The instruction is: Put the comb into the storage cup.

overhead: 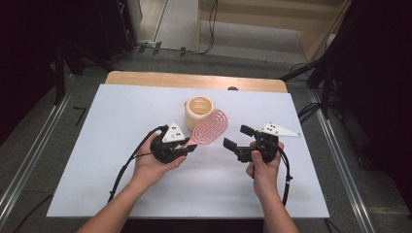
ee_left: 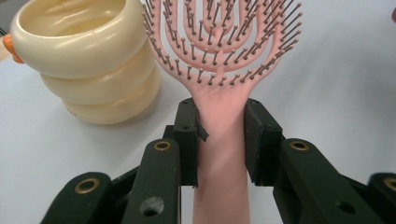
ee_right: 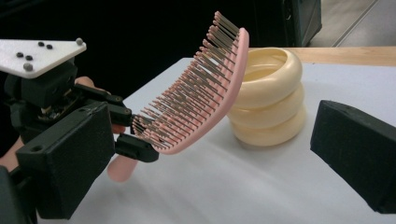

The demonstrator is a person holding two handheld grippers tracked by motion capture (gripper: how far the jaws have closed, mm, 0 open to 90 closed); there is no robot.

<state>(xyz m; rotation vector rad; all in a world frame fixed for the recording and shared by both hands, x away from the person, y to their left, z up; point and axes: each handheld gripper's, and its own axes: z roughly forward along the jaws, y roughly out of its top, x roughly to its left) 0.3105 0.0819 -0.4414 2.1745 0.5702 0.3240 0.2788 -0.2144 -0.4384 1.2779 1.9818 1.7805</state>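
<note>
A pink vented hairbrush (overhead: pixel 210 127) is held by its handle in my left gripper (overhead: pixel 189 147), which is shut on it. In the left gripper view the two jaws clamp the handle (ee_left: pixel 219 135) just below the bristled head (ee_left: pixel 219 51). The right gripper view has the brush (ee_right: pixel 201 88) raised off the table and tilted, its head close in front of a cream ribbed cup (ee_right: pixel 268 98). My right gripper (overhead: pixel 237 136) stands open to the right of the brush, with nothing between its jaws. The cup (overhead: pixel 199 111) stands upright just behind the brush head.
The white table top (overhead: pixel 121 160) sits on a wooden table whose far edge (overhead: pixel 194 80) shows behind it. A small orange piece (ee_left: pixel 7 46) pokes out behind the cup. Cables (overhead: pixel 124 167) trail from both grippers toward the front edge.
</note>
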